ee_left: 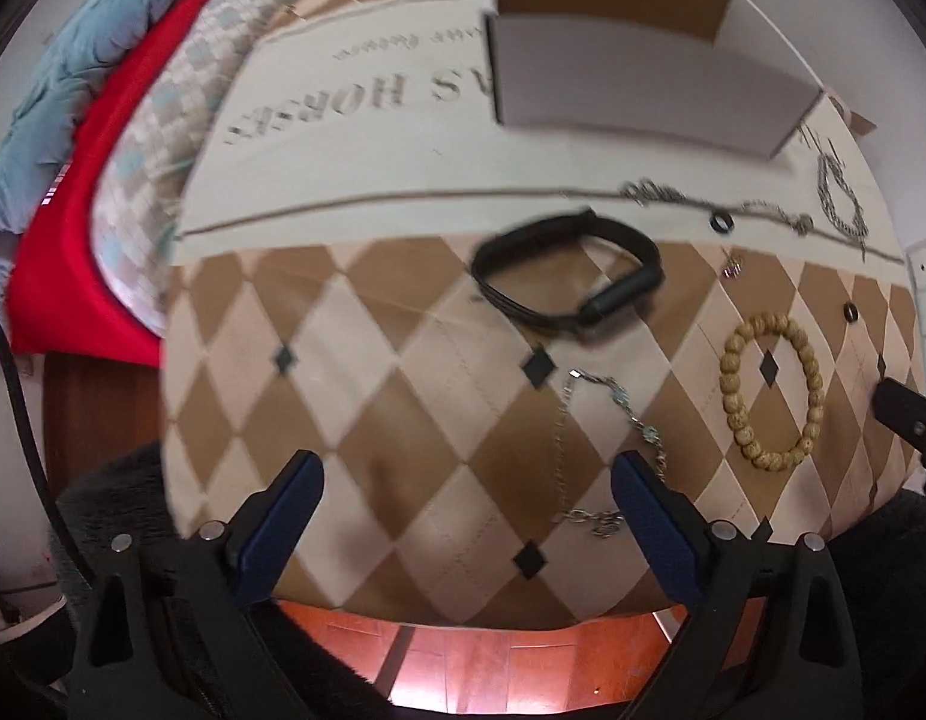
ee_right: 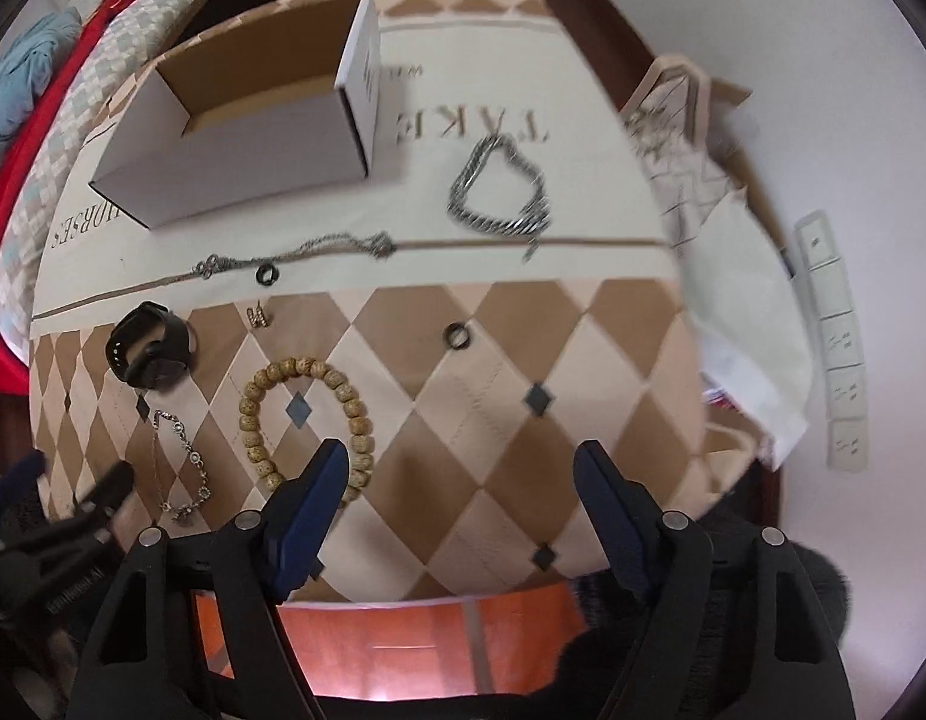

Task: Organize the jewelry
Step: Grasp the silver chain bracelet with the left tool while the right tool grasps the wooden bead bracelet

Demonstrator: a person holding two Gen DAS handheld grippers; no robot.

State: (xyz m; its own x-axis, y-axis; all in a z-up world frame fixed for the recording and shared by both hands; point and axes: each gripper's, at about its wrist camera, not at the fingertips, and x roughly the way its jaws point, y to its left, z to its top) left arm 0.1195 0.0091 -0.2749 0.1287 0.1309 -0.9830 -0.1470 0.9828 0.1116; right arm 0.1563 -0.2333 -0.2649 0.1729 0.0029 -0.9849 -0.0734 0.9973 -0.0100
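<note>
Both tools, left (ee_left: pixel 463 516) and right (ee_right: pixel 463 498), gape empty above quilted diamond-patterned cloth (ee_right: pixel 511 360); round wooden bead bracelet (ee_right: pixel 307 420), chunky steel chain (ee_right: pixel 502 192), white cardboard box (ee_right: pixel 247 144).

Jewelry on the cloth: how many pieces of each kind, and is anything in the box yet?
Bracelets and bands: 4 (wooden bead bracelet, black wristband, thin silver chain bracelet, heavy silver chain)
Necklace chain: 1
Dark rings: 2
Small silver charm: 1
Total: 8
The white cardboard box looks empty.

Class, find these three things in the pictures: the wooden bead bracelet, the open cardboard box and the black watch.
wooden bead bracelet (ee_right: pixel 250 420): right wrist view, on a bead of its left side.
cardboard box (ee_right: pixel 253 162): right wrist view, on its white front wall.
black watch (ee_left: pixel 619 294): left wrist view, on its right end.
</note>
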